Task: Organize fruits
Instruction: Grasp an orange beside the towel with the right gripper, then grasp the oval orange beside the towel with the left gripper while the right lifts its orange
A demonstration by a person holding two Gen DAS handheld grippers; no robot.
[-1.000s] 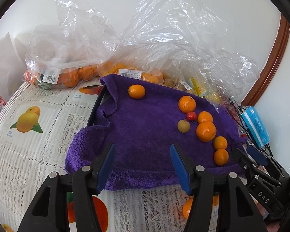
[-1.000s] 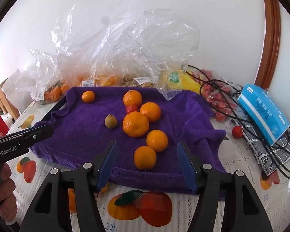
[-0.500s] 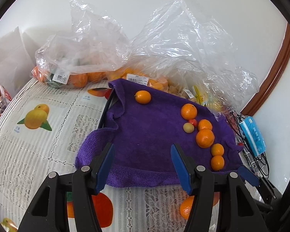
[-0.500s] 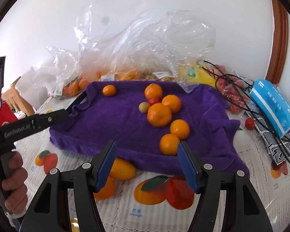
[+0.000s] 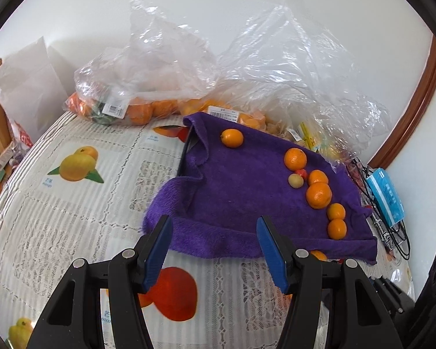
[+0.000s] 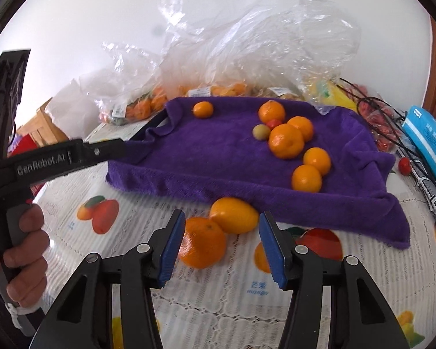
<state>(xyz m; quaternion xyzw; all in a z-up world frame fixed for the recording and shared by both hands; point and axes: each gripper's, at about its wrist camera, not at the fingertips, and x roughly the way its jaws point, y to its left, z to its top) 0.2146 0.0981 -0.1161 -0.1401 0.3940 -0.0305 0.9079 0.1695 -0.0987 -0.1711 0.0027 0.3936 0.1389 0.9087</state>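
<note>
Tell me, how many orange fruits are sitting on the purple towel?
6. One sits alone near the far left corner; five cluster toward the right: back, middle pair, front pair. The purple towel may hide others; more lie off it.

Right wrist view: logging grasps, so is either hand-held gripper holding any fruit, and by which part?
Nothing is held. The right hand-held gripper is open, just short of two loose orange fruits on the tablecloth. The left hand-held gripper is open and empty.
</note>
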